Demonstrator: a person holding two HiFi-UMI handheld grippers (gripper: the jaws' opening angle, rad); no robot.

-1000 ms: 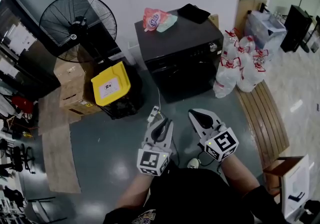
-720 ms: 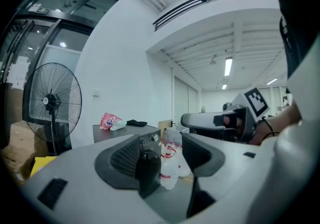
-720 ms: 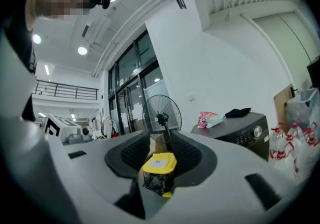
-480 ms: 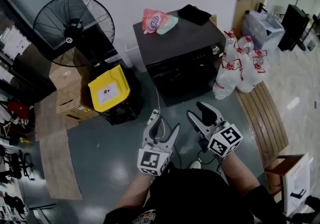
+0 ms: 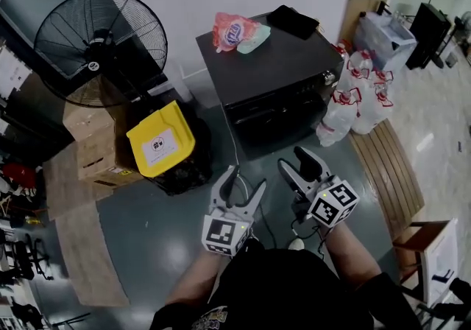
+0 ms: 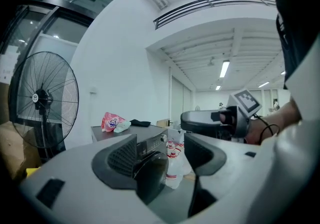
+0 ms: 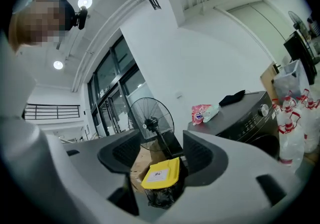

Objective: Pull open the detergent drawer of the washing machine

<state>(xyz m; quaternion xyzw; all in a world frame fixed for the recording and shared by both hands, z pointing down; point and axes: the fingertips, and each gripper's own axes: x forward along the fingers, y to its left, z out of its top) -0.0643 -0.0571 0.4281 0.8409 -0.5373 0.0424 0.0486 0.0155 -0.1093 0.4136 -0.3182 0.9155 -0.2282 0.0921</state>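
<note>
The dark washing machine (image 5: 274,63) stands against the white wall, its control strip with a round knob (image 6: 162,139) facing me. I cannot pick out the detergent drawer on that dark front. Both grippers hang in the air over the grey floor, well short of the machine. My left gripper (image 5: 244,183) points at the machine's front (image 6: 150,160); its jaws are opening with nothing between them. My right gripper (image 5: 299,163), beside it, has rolled and looks toward the fan, with the machine (image 7: 245,118) at its right. Its jaws are opening too, on nothing.
On the machine lie a pink detergent bag (image 5: 234,30) and a black cloth (image 5: 293,20). Left of it stand a big floor fan (image 5: 99,48), a yellow-lidded bin (image 5: 160,146) and cardboard boxes (image 5: 92,144). Tied bottles (image 5: 353,100) and a wooden bench (image 5: 386,174) are on the right.
Both grippers have gone from shut to open. Both hands have moved forward toward the washing machine, and the right gripper has rolled.
</note>
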